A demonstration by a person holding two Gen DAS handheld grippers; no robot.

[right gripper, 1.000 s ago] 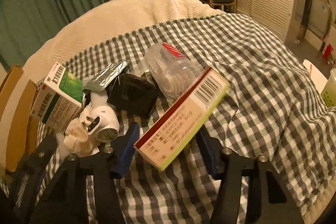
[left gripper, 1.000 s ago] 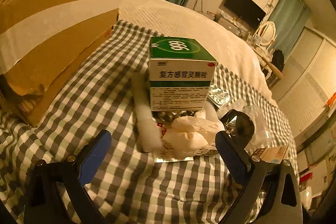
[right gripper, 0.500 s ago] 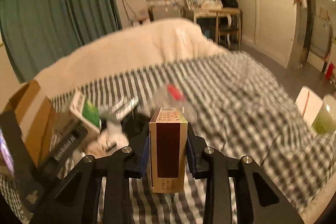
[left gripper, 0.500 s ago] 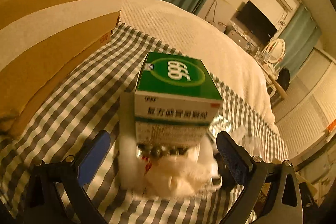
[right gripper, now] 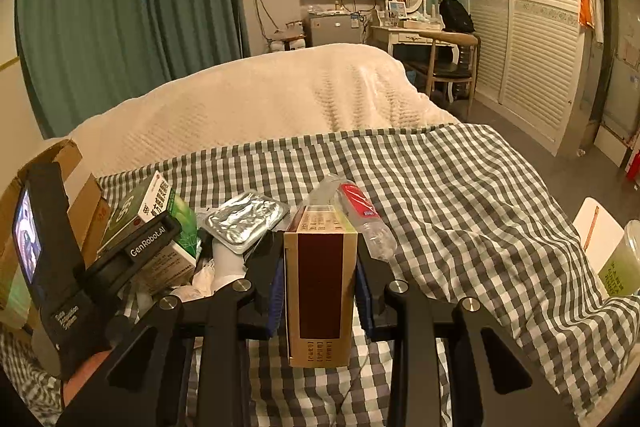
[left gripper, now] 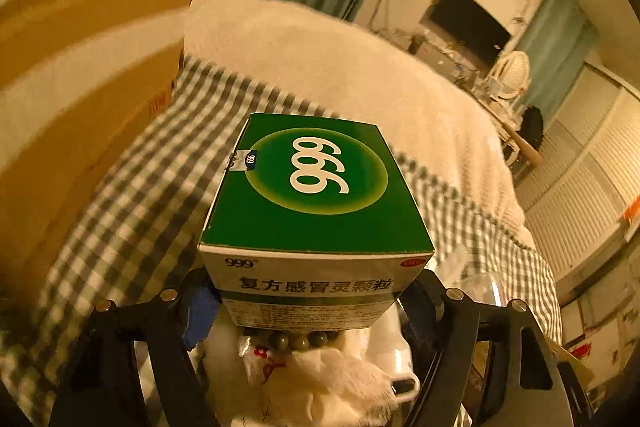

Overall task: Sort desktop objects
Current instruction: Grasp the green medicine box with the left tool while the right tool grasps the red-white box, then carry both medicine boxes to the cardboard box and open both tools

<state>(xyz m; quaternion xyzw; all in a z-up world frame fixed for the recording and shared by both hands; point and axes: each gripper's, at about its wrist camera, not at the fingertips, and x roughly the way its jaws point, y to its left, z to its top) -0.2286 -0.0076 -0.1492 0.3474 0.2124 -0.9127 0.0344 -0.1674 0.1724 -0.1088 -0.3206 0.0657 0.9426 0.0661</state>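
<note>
My left gripper (left gripper: pixel 310 303) is shut on the green and white 999 medicine box (left gripper: pixel 316 211), its pads against the box's two sides near the front. The same box (right gripper: pixel 154 223) shows in the right wrist view with the left gripper body on it. My right gripper (right gripper: pixel 320 281) is shut on a tan and dark red medicine box (right gripper: pixel 320 291), held upright above the checked cloth (right gripper: pixel 460 211). Under the green box lie a white crumpled tissue (left gripper: pixel 320 379) and dark beads (left gripper: pixel 296 341).
An open cardboard box (left gripper: pixel 76 75) stands at the left. A foil blister pack (right gripper: pixel 246 221), a clear plastic bottle with a red label (right gripper: pixel 360 211) and a white plug (right gripper: pixel 226 261) lie on the cloth. A green cup (right gripper: pixel 622 263) stands at the right.
My left gripper moved forward and closed on the green 999 box. My right gripper turned the tan box upright and lifted it away from the pile.
</note>
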